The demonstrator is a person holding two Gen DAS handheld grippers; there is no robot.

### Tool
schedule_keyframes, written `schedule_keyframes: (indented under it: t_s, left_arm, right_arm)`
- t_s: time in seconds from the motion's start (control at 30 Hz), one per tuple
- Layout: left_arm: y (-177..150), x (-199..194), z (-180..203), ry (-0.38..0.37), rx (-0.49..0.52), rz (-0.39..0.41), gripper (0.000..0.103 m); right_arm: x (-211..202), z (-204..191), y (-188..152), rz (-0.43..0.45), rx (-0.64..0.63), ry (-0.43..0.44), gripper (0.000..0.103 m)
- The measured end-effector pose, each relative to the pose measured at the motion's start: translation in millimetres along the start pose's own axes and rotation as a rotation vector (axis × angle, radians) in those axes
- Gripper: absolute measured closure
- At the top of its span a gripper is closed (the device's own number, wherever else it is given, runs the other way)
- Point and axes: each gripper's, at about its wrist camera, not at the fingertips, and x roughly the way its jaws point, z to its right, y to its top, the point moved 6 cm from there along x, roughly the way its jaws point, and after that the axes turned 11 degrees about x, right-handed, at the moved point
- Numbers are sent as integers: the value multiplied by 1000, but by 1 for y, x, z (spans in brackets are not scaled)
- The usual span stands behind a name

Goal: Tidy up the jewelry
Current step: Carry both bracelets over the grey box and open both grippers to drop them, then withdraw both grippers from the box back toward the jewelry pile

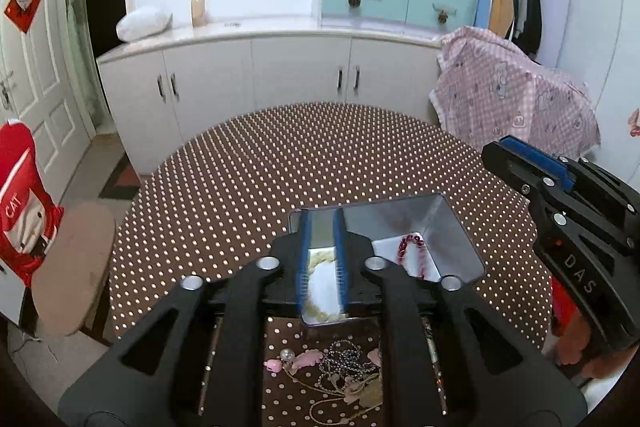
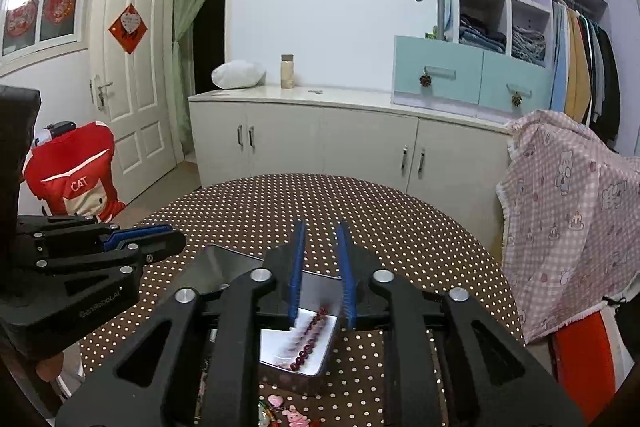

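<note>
A shiny metal tray [image 1: 460, 227] with two compartments sits on the dotted tablecloth. A cream bead bracelet [image 1: 320, 259] lies in its left compartment, a dark red bead bracelet [image 1: 412, 247] in the right one. My left gripper [image 1: 322, 217] hovers over the left compartment, blue pads apart, holding nothing. In the right wrist view my right gripper [image 2: 321, 227] stands open above the red bracelet [image 2: 310, 339], which rests on the tray [image 2: 224, 263] floor. Each gripper shows beside the other: the right gripper [image 1: 512, 151], the left gripper [image 2: 172, 235]. Loose jewelry [image 1: 340, 359] lies nearer me.
The round table [image 1: 280, 167] wears a brown cloth with white dots. A chair draped in pink checked fabric [image 1: 512, 95] stands at the right, a round stool [image 1: 76, 267] and a red-covered chair [image 1: 20, 207] at the left. White cabinets [image 1: 280, 75] line the far wall.
</note>
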Motion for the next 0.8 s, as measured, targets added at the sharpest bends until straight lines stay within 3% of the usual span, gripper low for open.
schedule_keyframes:
  t_s: [0.07, 0.17, 0.43, 0.8]
  left_arm:
    - [0, -4, -1, -17, -17, 33, 26]
    - [0, -12, -2, -5, -14, 75, 26]
    - [-2, -13, -3, 0, -17, 53, 26]
    - [-9, -17, -6, 11, -26, 32, 26]
  right_arm:
    - [0, 3, -2, -5, 4, -8, 73]
    - [-1, 4, -7, -15, -2, -15, 70]
    - [-8, 0, -10, -20, -11, -17, 60]
    - [-15, -2, -13, -22, -11, -23, 58]
